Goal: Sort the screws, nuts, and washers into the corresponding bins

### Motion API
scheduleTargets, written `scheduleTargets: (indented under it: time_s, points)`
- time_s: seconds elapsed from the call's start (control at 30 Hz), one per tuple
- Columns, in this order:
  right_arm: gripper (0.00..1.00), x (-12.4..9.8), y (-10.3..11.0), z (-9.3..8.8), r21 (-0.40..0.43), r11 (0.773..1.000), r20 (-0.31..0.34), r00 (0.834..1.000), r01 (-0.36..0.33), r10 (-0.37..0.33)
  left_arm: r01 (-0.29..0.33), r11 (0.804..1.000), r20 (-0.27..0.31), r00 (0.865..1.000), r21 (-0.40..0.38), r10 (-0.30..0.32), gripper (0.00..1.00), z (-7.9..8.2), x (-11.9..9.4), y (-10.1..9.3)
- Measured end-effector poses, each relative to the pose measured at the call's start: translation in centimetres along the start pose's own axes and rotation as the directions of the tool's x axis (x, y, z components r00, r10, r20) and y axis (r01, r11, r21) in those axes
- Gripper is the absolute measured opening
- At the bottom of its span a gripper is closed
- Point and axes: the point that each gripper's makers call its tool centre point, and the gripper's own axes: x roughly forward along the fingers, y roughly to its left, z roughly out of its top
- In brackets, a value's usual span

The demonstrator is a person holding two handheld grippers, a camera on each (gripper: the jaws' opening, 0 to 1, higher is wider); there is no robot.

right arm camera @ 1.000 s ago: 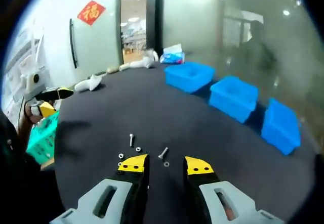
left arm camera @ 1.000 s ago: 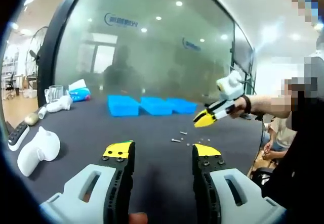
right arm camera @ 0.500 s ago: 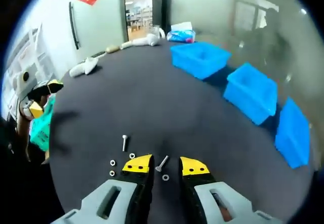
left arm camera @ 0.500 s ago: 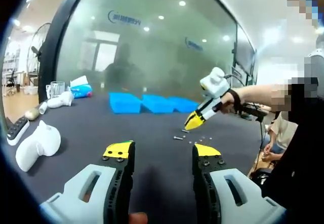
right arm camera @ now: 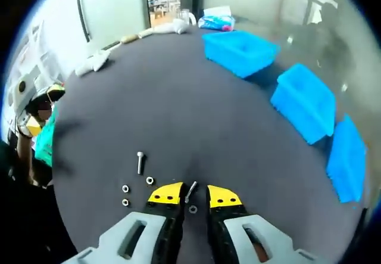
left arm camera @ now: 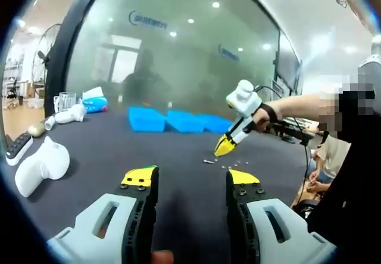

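My right gripper (right arm camera: 191, 195) is down at the dark table (right arm camera: 178, 109), open, its yellow-tipped jaws narrowed around a small screw (right arm camera: 190, 188) that lies between them. A longer screw (right arm camera: 140, 161) and a few nuts or washers (right arm camera: 125, 188) lie just left of it. Three blue bins (right arm camera: 241, 50) (right arm camera: 306, 100) (right arm camera: 345, 157) stand in a row at the far right. In the left gripper view my left gripper (left arm camera: 190, 178) hovers open and holds nothing. The right gripper (left arm camera: 225, 146) there points down at the scattered hardware (left arm camera: 208, 161), in front of the bins (left arm camera: 183, 122).
White plastic objects (left arm camera: 40, 167) and a dark remote lie on the table's left side. A tissue pack (right arm camera: 217, 21) and a cup stand at the far end. A green basket (right arm camera: 44, 142) sits past the table's left edge. A glass wall rises behind the bins, and a person sits at the right.
My right gripper has come down to the table and its jaws have narrowed around the small screw. The left gripper has stayed nearly still.
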Motion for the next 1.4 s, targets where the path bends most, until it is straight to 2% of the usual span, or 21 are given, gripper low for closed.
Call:
scheduleTargets:
  time_s: [0.17, 0.4, 0.57, 0.77, 0.93, 1.03, 1.23, 1.33, 1.4]
  points:
    - [0.02, 0.2, 0.0, 0.0, -0.011, 1.000, -0.028, 0.999, -0.016, 0.015, 0.003, 1.000, 0.003, 1.000, 0.001, -0.003, 0.44, 0.1, 0.0, -0.2]
    - [0.01, -0.1, 0.0, 0.0, 0.015, 0.999, -0.015, 0.999, -0.038, 0.038, 0.005, 1.000, 0.006, 1.000, 0.006, -0.005, 0.44, 0.4, 0.1, -0.3]
    - [0.01, -1.2, -0.1, 0.7, 0.059, 0.996, 0.061, 0.996, -0.062, 0.059, 0.010, 1.000, 0.006, 1.000, 0.012, -0.010, 0.44, 0.6, 0.3, -0.5]
    - [0.01, -3.7, -0.6, 1.2, 0.114, 0.990, 0.208, 0.977, -0.079, 0.054, 0.013, 1.000, 0.008, 1.000, 0.018, -0.013, 0.44, 1.0, 0.4, -0.7]
    - [0.01, -6.7, -1.3, 0.6, 0.158, 0.985, 0.334, 0.943, -0.066, 0.010, 0.017, 1.000, 0.011, 1.000, 0.025, -0.017, 0.44, 1.4, 0.6, -1.1]
    - [0.01, -8.8, -1.9, 0.0, 0.173, 0.985, 0.414, 0.909, -0.023, -0.051, 0.018, 0.999, 0.016, 1.000, 0.033, -0.019, 0.44, 1.7, 0.6, -1.3]
    - [0.01, -12.6, -2.1, -1.9, 0.217, 0.975, 0.546, 0.823, 0.044, -0.159, 0.019, 0.999, 0.020, 1.000, 0.042, -0.020, 0.44, 2.1, 0.8, -1.6]
    - [0.01, -13.8, -1.9, -3.4, 0.240, 0.968, 0.572, 0.796, 0.071, -0.200, 0.021, 0.999, 0.022, 1.000, 0.051, -0.022, 0.44, 2.4, 0.9, -1.8]
    - [0.01, -14.8, -2.2, -4.1, 0.276, 0.957, 0.600, 0.761, 0.092, -0.246, 0.022, 0.998, 0.024, 0.999, 0.050, -0.023, 0.44, 2.5, 0.9, -1.9]
